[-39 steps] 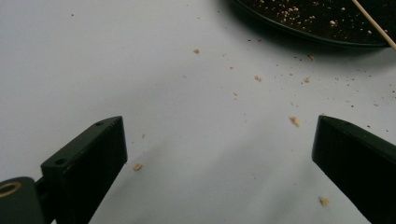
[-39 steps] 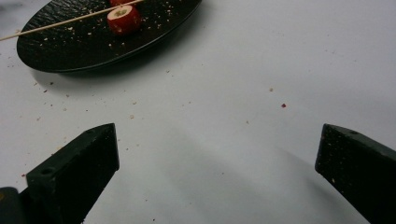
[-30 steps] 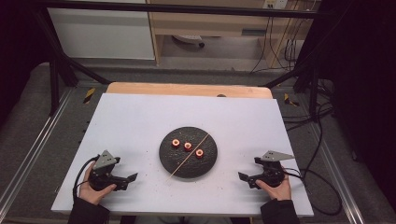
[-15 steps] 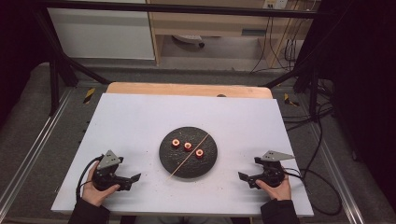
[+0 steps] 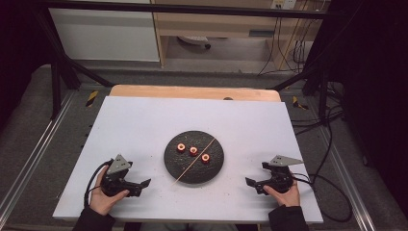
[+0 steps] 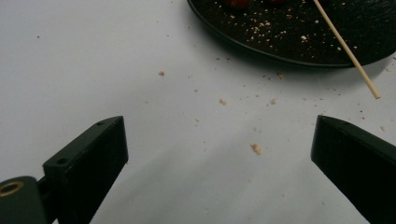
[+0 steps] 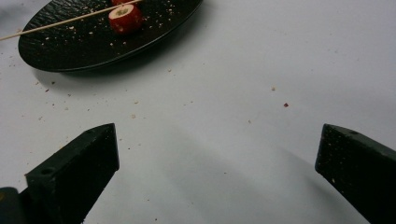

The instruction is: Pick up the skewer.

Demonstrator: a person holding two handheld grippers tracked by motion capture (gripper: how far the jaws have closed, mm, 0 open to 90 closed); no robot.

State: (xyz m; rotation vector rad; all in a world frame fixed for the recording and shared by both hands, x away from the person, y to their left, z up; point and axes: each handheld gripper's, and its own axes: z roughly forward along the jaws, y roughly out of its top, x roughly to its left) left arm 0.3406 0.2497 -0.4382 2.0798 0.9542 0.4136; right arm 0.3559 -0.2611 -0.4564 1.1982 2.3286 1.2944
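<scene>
Resting low on the white table top (image 5: 144,125), the left gripper (image 5: 142,184) and the right gripper (image 5: 251,184) both have their jaws spread wide with nothing between them, each held in a hand near the table's near edge. Between them, apart from both, sits a round black plate (image 5: 178,168). On it lie three red rolled pieces (image 5: 193,151) in a row and a thin wooden skewer (image 5: 195,160) laid diagonally, its lower end overhanging the rim. Crumbs (image 6: 256,148) speckle the table beside the plate.
</scene>
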